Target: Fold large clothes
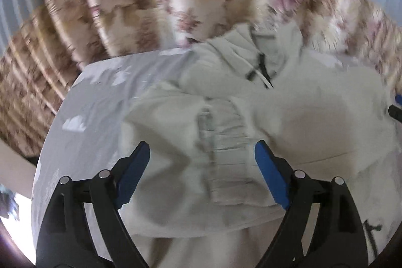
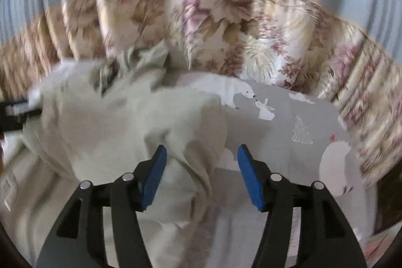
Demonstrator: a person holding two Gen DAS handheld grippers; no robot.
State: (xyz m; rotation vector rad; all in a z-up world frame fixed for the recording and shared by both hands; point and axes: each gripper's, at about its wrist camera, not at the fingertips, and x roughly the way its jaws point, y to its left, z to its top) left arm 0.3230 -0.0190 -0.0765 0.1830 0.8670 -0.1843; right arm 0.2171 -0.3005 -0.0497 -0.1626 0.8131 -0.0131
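Note:
A pale cream hooded jacket [image 1: 289,117] lies spread on a grey sheet [image 1: 95,102], its hood and dark zipper [image 1: 261,67] toward the far side. A sleeve with a ribbed cuff [image 1: 226,142] lies folded across its front. My left gripper [image 1: 202,155] is open above that cuff, blue pads wide apart and clear of the cloth. In the right wrist view the same jacket [image 2: 108,132] bunches into a raised fold [image 2: 193,155]. My right gripper [image 2: 201,160] is open over that fold, its pads not pressing on it.
A floral beige and pink quilt [image 1: 150,6] is heaped along the far side, also the quilt [image 2: 251,29] in the right view. The grey sheet [image 2: 289,137] has white animal prints. The other gripper's tip [image 2: 15,107] shows at the left edge.

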